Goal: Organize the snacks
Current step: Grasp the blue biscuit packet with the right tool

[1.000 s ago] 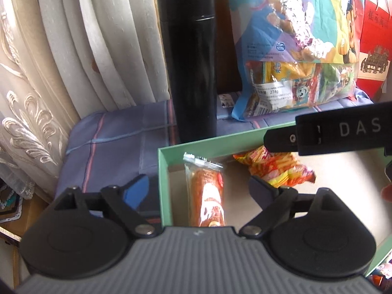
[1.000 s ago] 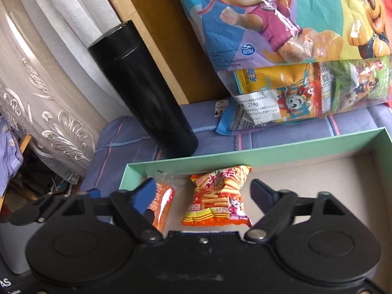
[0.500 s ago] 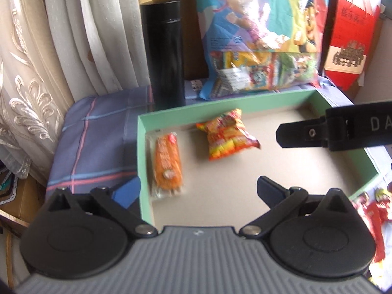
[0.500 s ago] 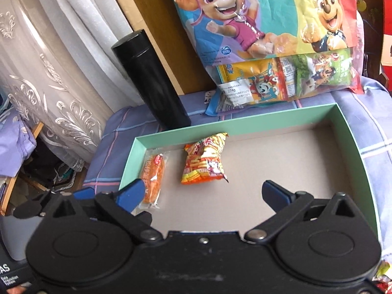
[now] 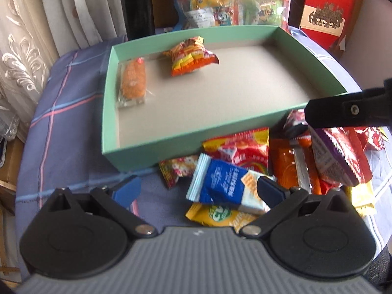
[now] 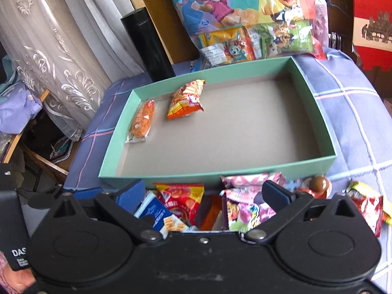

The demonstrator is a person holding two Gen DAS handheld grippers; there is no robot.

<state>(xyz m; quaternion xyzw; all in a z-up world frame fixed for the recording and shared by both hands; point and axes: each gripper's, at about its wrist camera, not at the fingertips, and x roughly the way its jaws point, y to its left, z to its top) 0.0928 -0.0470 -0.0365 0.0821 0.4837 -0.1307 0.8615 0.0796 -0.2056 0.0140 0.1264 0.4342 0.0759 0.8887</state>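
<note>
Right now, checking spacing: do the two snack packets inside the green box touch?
Apart. The right wrist view shows bare box floor between the orange packet and the red-yellow packet.

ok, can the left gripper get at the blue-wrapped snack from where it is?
Probably yes. The left gripper is open, the blue-wrapped snack lies on top of the loose pile between its fingertips, nothing covers it, and the green box sits beyond it.

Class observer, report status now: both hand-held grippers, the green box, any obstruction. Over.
Left hand-held gripper open, empty. Right hand-held gripper open, empty. Green box holds two snacks; loose snack pile waits in front. Nothing blocking.
</note>
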